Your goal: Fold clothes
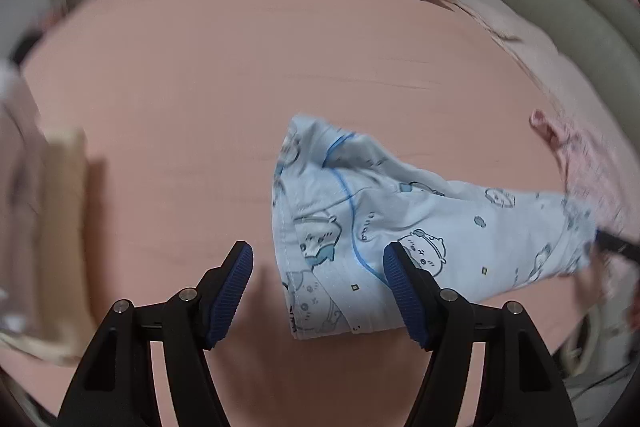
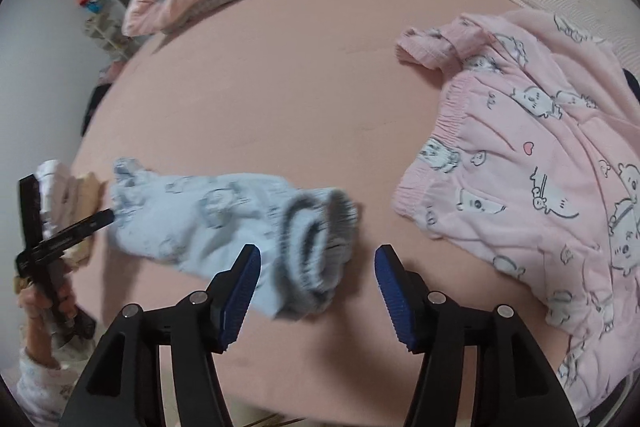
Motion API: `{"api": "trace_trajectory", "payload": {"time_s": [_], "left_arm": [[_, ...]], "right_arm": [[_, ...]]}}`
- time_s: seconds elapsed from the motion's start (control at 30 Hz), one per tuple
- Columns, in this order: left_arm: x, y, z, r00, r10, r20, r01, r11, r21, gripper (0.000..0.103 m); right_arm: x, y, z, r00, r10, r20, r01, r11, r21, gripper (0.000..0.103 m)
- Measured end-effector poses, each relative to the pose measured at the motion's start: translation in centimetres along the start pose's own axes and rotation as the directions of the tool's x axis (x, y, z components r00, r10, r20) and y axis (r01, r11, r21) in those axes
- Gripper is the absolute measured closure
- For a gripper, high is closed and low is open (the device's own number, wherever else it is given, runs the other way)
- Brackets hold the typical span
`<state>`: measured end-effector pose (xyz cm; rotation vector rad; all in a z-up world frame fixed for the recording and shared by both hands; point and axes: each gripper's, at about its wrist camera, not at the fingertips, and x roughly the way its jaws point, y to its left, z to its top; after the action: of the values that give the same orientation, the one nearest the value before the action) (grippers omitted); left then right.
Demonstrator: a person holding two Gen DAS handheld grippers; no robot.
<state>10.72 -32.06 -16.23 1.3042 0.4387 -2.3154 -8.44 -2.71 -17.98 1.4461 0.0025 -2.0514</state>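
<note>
The right tool (image 2: 316,269) sits nearest the camera, its blue pads spread apart with nothing between them, just above the ribbed waistband end of the light blue printed shorts (image 2: 224,223). The left tool (image 1: 318,277) is likewise spread wide and empty, poised over the opposite end of the shorts (image 1: 384,227), which lie bunched on the pink bed (image 2: 280,87). The cloth looks light, soft and limp, so it would likely sag and crumple; the thicker waistband and stitched hem seem the firmest places to pinch. Pink pyjamas (image 2: 532,163) lie rumpled nearby.
</note>
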Motion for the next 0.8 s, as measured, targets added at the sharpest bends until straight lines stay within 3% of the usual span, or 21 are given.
{"api": "trace_trajectory", "payload": {"time_s": [0.07,0.2,0.3,0.4,0.57,0.8], "left_arm": [[-0.8,-1.2,-0.6,0.999,0.033,0.021,-0.035,0.997,0.076,0.034],[-1.1,-3.3,-0.5,0.999,0.009,0.047,-0.016,0.988,0.153,0.032],[3.1,-9.7,4.0,0.998,-0.026,0.053,0.015,0.981,0.195,0.032],[3.6,-11.2,3.7,0.999,-0.029,0.036,0.019,0.972,0.235,0.032],[4.5,-13.9,3.3,1.0,-0.03,0.01,0.026,0.954,0.297,0.032],[4.1,-17.9,1.2,0.999,0.009,0.042,-0.027,0.893,0.45,0.032]], "right_arm": [[-0.6,0.0,-0.2,1.0,0.01,0.002,-0.01,1.0,0.015,0.04],[-1.3,-0.1,-0.4,1.0,0.027,0.004,-0.027,0.998,0.053,0.04],[-0.3,-0.6,-0.7,0.998,0.068,-0.018,-0.065,0.99,0.125,0.04],[0.4,-1.2,-1.2,0.992,0.121,-0.026,-0.115,0.976,0.186,0.04],[1.0,-1.7,-2.2,0.989,0.138,-0.046,-0.124,0.965,0.231,0.039],[1.9,-2.4,-2.4,0.975,0.219,-0.04,-0.198,0.935,0.296,0.038]]}}
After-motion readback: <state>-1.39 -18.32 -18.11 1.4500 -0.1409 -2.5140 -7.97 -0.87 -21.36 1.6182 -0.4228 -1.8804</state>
